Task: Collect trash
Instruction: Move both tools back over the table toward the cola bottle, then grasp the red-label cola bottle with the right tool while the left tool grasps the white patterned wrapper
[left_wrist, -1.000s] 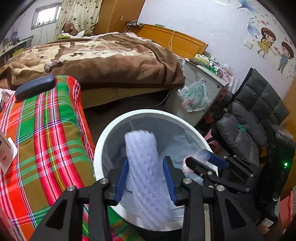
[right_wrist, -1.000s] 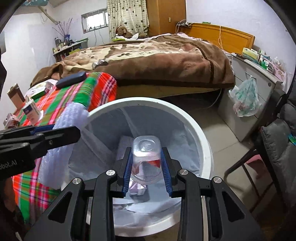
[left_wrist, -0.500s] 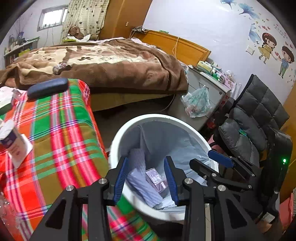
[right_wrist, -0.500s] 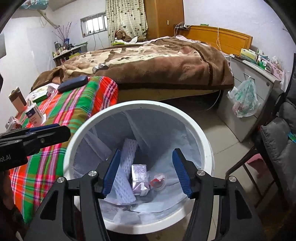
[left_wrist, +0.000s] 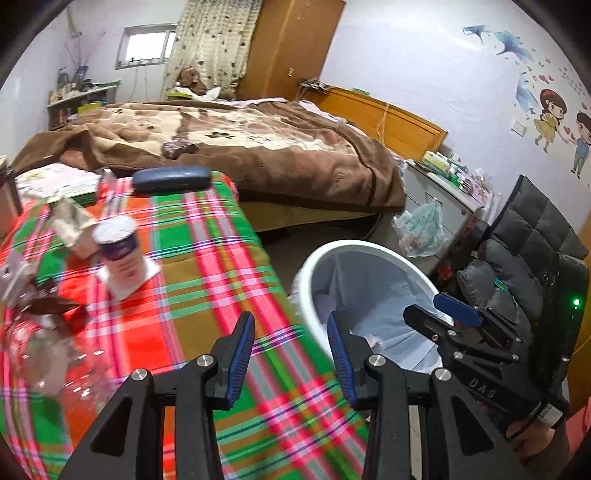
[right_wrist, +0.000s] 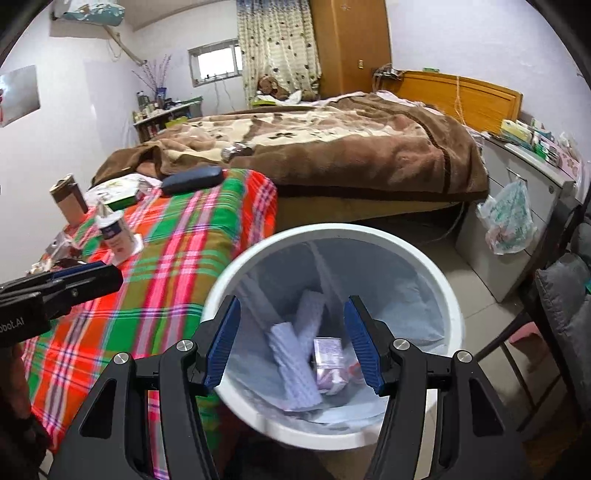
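Note:
A white trash bin (right_wrist: 447, 295) with a pale liner stands on the floor beside a plaid-covered table (right_wrist: 166, 258). Inside lie a bubble-wrap roll (right_wrist: 299, 369), a small box (right_wrist: 327, 350) and a clear plastic cup. My right gripper (right_wrist: 291, 347) is open and empty above the bin. My left gripper (left_wrist: 291, 354) is open and empty over the table's right edge, left of the bin (left_wrist: 314, 266). On the table I see a white canister (left_wrist: 120, 254), a crumpled carton (left_wrist: 72, 225), a dark wrapper (left_wrist: 48, 306) and a clear plastic bottle (left_wrist: 44, 365).
A dark glasses case (left_wrist: 171, 179) lies at the table's far end. A bed with a brown blanket (left_wrist: 258, 155) is behind. A cabinet with a hanging plastic bag (right_wrist: 506, 221) and a grey chair (left_wrist: 528, 251) stand to the right.
Both grippers opened: the bubble-wrap roll and the clear cup dropped into the bin. My left gripper then swung left, from over the bin to over the table.

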